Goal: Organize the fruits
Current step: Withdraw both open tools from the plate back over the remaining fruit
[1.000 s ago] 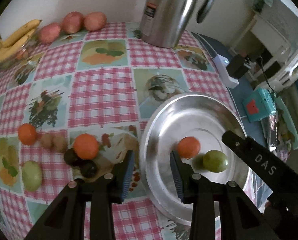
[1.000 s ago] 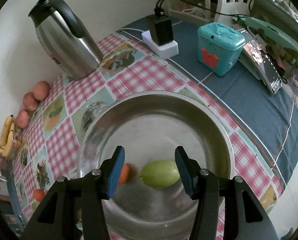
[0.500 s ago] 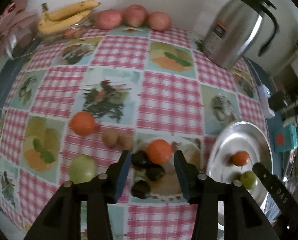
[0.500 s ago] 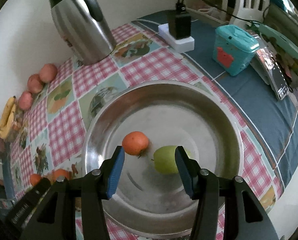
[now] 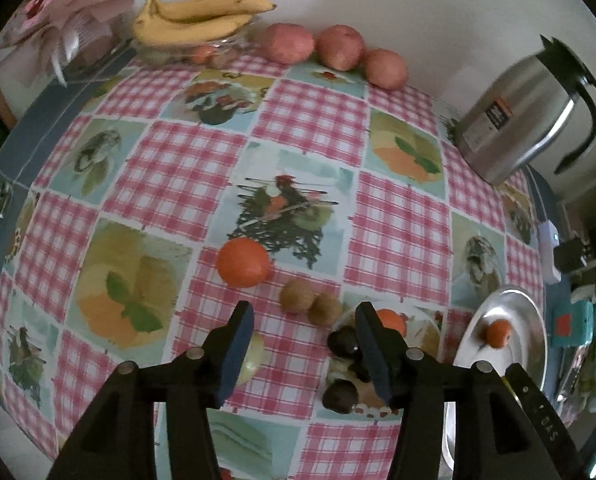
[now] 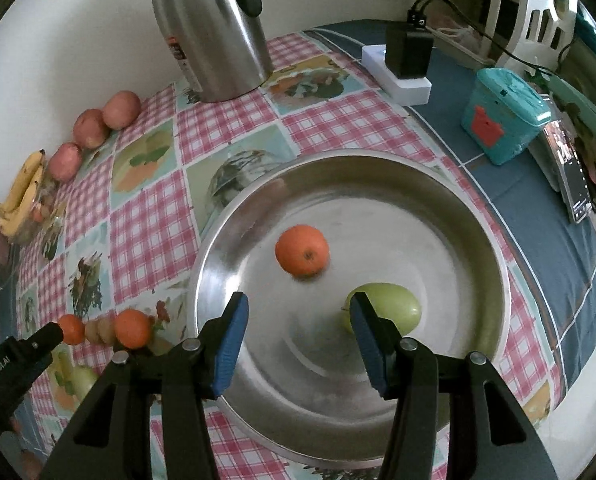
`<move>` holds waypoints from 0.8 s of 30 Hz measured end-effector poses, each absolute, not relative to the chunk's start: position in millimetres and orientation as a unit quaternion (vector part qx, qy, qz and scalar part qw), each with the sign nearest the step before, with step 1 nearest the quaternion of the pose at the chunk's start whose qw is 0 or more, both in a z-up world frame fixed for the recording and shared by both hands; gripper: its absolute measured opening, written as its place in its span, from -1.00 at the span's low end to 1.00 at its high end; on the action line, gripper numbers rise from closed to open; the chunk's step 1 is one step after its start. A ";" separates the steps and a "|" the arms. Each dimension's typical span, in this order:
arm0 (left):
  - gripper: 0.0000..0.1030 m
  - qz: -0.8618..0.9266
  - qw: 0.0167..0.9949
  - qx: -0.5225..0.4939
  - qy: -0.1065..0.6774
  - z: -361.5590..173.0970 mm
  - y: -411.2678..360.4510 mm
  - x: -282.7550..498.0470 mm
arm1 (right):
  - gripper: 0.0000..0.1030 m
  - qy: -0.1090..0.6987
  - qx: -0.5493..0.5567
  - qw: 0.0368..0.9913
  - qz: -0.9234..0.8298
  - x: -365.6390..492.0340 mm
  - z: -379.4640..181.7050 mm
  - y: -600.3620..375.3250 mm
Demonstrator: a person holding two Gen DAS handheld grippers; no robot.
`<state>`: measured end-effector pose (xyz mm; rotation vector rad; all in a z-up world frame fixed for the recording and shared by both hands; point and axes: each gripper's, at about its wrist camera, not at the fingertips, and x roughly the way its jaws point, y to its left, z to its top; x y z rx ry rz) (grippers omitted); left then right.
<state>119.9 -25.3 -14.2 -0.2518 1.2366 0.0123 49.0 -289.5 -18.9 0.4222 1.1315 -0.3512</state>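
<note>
A steel plate holds an orange and a green fruit. My right gripper is open and empty above the plate's near side. My left gripper is open and empty above loose fruit on the checked cloth: an orange, two kiwis, a second orange behind the right finger, several dark fruits and a green fruit behind the left finger. The plate lies at the right edge of the left wrist view.
A steel jug stands at the back by the wall. Three red apples and bananas in a glass bowl line the far edge. A charger block, a teal box and a phone lie right of the plate.
My left gripper has swung left, away from the plate, over the loose fruit on the cloth. My right gripper has pulled back and up from the green fruit; the orange now shows fully.
</note>
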 end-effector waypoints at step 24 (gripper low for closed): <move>1.00 0.052 0.809 -0.081 0.579 -23.5 -21.2 120.9 | 0.47 0.545 0.156 0.808 -0.162 55.0 -24.4 -282.1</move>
